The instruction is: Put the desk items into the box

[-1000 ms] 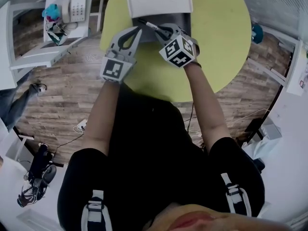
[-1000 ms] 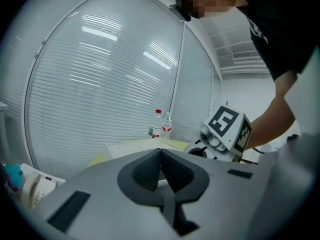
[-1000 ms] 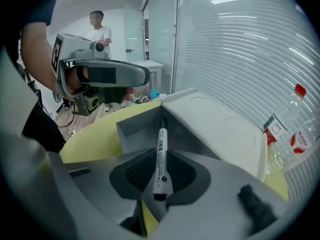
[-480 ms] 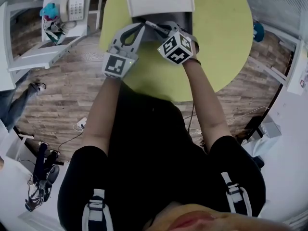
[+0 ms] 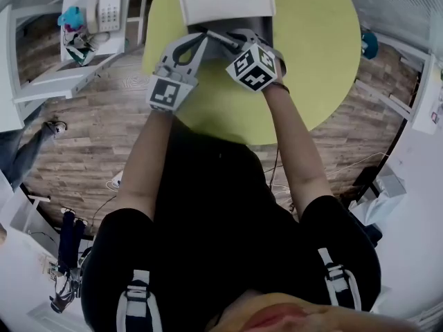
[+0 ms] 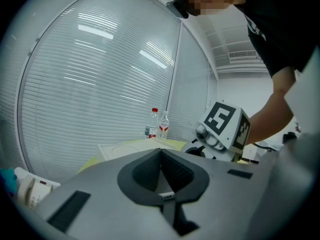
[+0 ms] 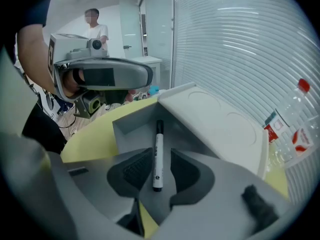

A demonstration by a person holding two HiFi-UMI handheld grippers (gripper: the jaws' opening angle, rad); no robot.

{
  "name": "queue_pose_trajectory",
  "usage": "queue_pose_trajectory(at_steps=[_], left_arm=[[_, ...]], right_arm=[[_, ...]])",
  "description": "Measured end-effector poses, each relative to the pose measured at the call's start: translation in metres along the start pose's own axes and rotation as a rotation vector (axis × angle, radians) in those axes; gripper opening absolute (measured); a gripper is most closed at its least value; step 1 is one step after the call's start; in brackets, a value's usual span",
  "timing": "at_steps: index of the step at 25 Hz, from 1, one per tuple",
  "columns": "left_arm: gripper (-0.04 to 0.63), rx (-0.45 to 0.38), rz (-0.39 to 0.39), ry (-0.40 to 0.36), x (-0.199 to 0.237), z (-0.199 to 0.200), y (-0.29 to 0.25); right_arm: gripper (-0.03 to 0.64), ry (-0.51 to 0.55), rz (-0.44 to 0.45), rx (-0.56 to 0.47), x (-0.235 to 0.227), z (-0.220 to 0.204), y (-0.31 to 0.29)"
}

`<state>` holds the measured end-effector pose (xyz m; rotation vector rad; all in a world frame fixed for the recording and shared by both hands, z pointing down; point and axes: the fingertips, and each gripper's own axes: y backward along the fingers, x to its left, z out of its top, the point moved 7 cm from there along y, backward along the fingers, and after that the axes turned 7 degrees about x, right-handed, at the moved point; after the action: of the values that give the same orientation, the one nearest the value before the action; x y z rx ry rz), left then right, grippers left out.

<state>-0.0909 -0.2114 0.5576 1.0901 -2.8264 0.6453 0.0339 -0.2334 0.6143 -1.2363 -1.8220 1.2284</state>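
The right gripper (image 7: 160, 159) hangs tilted down over the open grey box (image 7: 131, 121) on the round yellow-green surface (image 5: 311, 61). Its jaws have just been opening and now stand wide. The white marker pen with a black cap (image 7: 158, 139) lies lengthwise between them, free of both pads, its capped end reaching into the box. I cannot tell whether it already rests on the box floor.

The left gripper (image 6: 161, 151) waits just left of the box with its jaws closed tip to tip and nothing in them.

The trouble I'd watch for is the pull-back: the marker's near end sits right between the pads, so a crooked withdrawal could snag it and flick it over the box's near wall. The white lid (image 7: 215, 124) lies on the box's far side — a knock from either gripper might shift it over the opening.
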Motion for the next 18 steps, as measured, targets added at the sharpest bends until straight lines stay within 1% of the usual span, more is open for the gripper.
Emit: queue_pose_trajectory(at_steps=[3, 6, 9, 12, 15, 18], left_arm=[[0.012, -0.003, -0.010, -0.006, -0.008, 0.013, 0.005], [0.012, -0.007, -0.020, -0.028, -0.017, 0.029, 0.011], [0.012, -0.010, -0.027, -0.039, -0.027, 0.048, 0.024], [0.012, -0.025, -0.035, -0.039, -0.037, 0.070, 0.037], [0.012, -0.041, -0.053, -0.046, -0.050, 0.094, 0.051], [0.012, -0.060, -0.078, -0.076, -0.069, 0.118, 0.064]], right_arm=[[0.117, -0.046, -0.013, -0.061, -0.001, 0.001, 0.025], [0.112, -0.132, -0.007, -0.170, 0.001, 0.002, 0.057], [0.095, -0.196, -0.027, -0.270, 0.007, 0.003, 0.094], [0.067, -0.222, -0.067, -0.364, 0.016, 0.006, 0.133], [0.057, -0.243, -0.095, -0.473, 0.027, 0.012, 0.173], [0.044, -0.263, -0.119, -0.597, 0.039, 0.017, 0.216]])
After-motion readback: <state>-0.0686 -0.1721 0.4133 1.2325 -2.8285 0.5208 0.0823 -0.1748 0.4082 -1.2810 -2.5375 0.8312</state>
